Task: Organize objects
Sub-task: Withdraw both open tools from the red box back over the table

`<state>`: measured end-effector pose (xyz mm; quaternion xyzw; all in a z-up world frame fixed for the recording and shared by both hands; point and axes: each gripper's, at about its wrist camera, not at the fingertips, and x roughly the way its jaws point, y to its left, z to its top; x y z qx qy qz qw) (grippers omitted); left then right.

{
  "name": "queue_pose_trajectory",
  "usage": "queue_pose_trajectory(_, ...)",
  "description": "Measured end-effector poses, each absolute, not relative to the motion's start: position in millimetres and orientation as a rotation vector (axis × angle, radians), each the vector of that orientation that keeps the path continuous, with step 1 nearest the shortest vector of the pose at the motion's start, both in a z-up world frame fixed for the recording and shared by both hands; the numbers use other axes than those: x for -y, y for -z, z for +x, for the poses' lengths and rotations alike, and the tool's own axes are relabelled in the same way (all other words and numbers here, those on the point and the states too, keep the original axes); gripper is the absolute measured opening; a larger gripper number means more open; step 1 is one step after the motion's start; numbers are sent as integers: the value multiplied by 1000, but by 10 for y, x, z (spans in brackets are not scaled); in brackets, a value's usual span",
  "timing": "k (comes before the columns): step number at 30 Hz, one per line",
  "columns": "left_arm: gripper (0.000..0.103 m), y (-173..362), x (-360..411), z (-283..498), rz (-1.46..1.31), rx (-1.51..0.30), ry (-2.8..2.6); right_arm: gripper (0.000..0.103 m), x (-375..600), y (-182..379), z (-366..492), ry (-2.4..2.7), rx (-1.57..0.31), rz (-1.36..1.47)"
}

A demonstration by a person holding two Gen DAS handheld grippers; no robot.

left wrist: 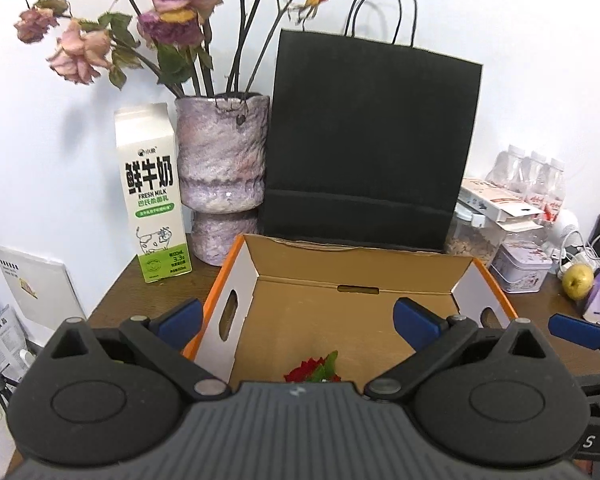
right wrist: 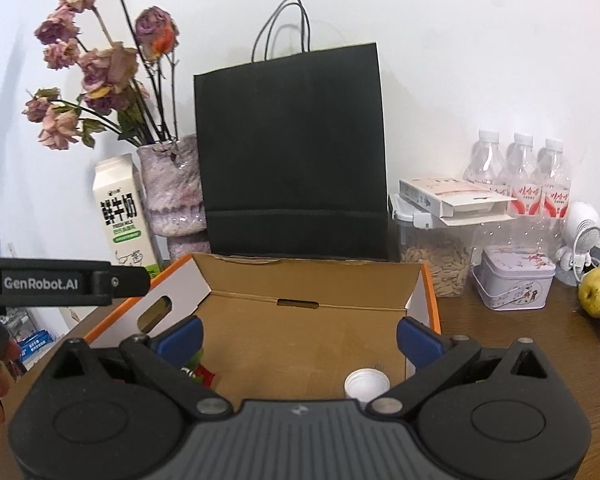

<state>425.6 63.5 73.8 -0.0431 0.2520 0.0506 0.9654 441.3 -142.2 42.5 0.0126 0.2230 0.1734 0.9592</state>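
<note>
Your left claw (left wrist: 298, 318) hangs with its blue pads spread wide and empty above the cardboard box (left wrist: 380, 276), where a red flower (left wrist: 314, 370) lies on the floor by the box's near edge. Your right claw (right wrist: 298, 336) is spread just as wide, holding nothing, with a white bottle cap (right wrist: 366, 386) below it inside the box. Behind the box, toward the desk's (right wrist: 500, 332) back edge, stand a milk carton (left wrist: 152, 196), a vase (left wrist: 222, 172) and a black paper bag (left wrist: 368, 144).

The brown wooden surface (right wrist: 480, 328) holds an open cardboard box (right wrist: 300, 280), a black paper bag (right wrist: 292, 152), a milk carton (right wrist: 120, 216), a flower vase (right wrist: 172, 192), a small tin (right wrist: 516, 280) and a yellow apple (right wrist: 598, 292).
</note>
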Motion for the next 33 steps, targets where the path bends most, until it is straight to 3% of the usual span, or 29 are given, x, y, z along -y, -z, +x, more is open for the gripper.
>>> queue_pose_trajectory(33,103,-864,-873,2595,-104,-436,-145,103,1575,-680,2881,-392,-410,-52)
